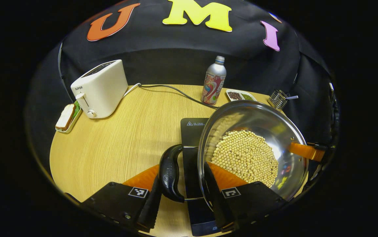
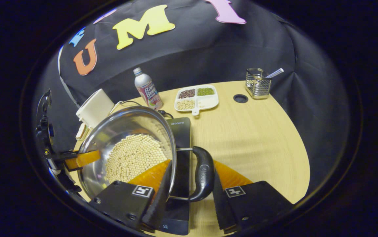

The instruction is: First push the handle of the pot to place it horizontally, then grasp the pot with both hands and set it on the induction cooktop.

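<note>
Left gripper view, lower centre: pot point(image 1: 253, 148) carried by left gripper point(image 1: 182, 200) and right gripper point(image 2: 189, 197), each clamped around handle and rim; to be kept level, lowered onto induction cooktop point(image 1: 193, 158).

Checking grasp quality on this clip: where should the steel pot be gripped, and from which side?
By its two black loop handles, one gripper from each opposite side. The pot is wide, round and loaded with beans; each handle stands out from the rim between a gripper's fingers.
</note>
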### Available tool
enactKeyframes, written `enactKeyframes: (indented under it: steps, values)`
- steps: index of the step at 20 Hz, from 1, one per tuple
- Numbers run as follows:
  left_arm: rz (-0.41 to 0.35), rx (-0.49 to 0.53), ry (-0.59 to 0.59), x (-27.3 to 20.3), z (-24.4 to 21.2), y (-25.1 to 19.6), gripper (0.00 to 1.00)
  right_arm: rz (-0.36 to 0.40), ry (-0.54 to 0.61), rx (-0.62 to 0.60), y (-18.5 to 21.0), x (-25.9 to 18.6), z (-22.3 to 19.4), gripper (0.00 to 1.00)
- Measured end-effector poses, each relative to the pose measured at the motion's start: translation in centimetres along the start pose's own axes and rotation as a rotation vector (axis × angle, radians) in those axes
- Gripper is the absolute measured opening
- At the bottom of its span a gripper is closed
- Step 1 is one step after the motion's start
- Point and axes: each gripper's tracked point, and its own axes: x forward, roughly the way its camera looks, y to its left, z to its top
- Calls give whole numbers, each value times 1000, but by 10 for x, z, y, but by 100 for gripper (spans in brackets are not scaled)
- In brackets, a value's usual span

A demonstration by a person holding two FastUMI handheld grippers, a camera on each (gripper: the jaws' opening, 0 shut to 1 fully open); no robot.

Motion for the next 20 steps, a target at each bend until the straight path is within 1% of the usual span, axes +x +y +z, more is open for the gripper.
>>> enactKeyframes:
  steps: [1, 2, 3, 4, 5, 6, 7, 8, 9, 10, 12, 13, 14, 15, 16, 19, 20]
  values:
    - [4, 13, -5, 0, -1, 3, 78, 3, -32, 4, 0, -2, 3, 75]
    - [17, 22, -8, -2, -3, 7, 87, 16, -78, -3, 2, -5, 11, 83]
    - [34, 15, -33, -7, -3, 11, 100, 5, -98, -22, -3, -9, 15, 81]
    - [42, -4, -68, -14, 0, 11, 99, 10, -113, -42, -3, -16, 16, 80]
    - [53, -15, -95, -24, 4, 16, 99, 15, -122, -60, -3, -19, 19, 84]
    - [70, -20, -115, -31, 6, 18, 99, 7, -131, -77, -6, -25, 19, 87]
    - [85, -21, -131, -38, 7, 18, 99, 2, -155, -88, -7, -29, 22, 87]
    - [99, -13, -142, -42, 6, 14, 99, -12, -159, -105, -9, -33, 23, 89]
    - [111, -6, -152, -48, 7, 14, 99, 1, -158, -117, -8, -36, 19, 92]
    - [119, -1, -160, -54, 6, 12, 98, 5, -163, -120, -6, -40, 19, 96]
    - [131, 5, -182, -65, 8, 9, 98, 10, -163, -132, -8, -46, 18, 96]
    - [130, 8, -189, -70, 8, 7, 100, 9, -163, -133, -10, -49, 16, 97]
    - [130, 11, -194, -76, 7, 4, 98, 11, -165, -133, -9, -52, 17, 97]
    - [128, 14, -200, -80, 7, 3, 100, 10, -178, -128, -10, -56, 17, 96]
    - [124, 15, -204, -85, 5, 1, 99, 10, -183, -130, -9, -61, 16, 97]
    - [110, 16, -220, -99, -1, -2, 100, -6, -201, -159, -3, -77, 10, 97]
    - [100, 19, -224, -105, -4, -5, 99, -17, -206, -176, -1, -83, 8, 96]
